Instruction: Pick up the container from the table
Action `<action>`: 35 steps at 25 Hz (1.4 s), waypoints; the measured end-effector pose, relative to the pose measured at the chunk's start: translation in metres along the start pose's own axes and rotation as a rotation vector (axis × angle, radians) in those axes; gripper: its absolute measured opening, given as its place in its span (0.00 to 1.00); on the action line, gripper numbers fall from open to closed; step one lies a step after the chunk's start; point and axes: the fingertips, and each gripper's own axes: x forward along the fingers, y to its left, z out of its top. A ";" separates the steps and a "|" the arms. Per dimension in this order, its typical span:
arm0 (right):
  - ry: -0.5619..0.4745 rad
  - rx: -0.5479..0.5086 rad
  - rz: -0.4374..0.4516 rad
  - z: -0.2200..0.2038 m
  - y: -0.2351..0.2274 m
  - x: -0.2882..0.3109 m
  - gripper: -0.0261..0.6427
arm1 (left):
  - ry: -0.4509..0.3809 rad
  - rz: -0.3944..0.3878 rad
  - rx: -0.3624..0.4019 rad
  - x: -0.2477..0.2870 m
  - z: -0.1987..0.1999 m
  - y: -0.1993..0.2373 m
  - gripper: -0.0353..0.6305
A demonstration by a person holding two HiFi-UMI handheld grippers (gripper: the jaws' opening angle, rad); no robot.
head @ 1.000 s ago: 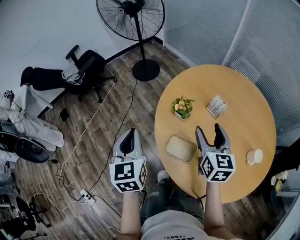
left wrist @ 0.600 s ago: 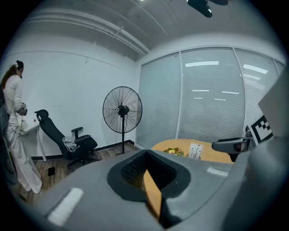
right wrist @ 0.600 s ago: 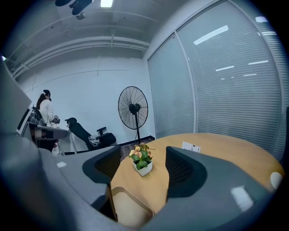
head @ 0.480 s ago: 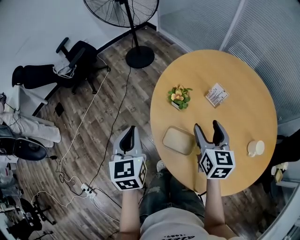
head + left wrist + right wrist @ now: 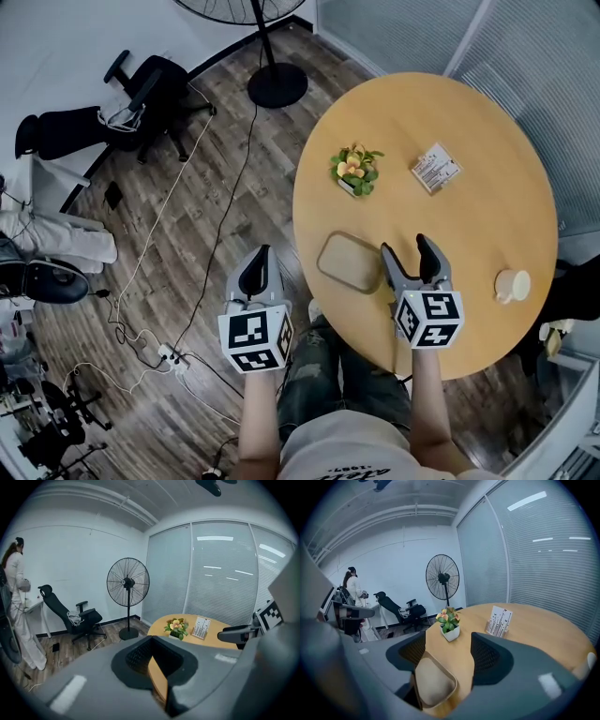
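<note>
The container is a flat beige box with rounded corners, lying near the front left edge of the round wooden table. My right gripper hovers just to its right, jaws open and empty. In the right gripper view the container shows low between the jaws, close to the left one, and the right gripper holds nothing. My left gripper hangs over the floor left of the table, open and empty. In the left gripper view only the table's edge shows through the left gripper.
A potted flower and a card holder stand farther back on the table, and a small white cup sits at the right. On the floor are a standing fan, an office chair and cables. A person in white stands far left.
The table and floor have slid upward in the head view as the camera moved. The right gripper stays just right of the container. Both jaws stand as before.
</note>
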 end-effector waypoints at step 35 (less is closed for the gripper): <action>0.325 0.047 -0.071 -0.146 -0.004 0.042 0.32 | 0.174 -0.009 -0.047 0.015 -0.092 0.005 0.06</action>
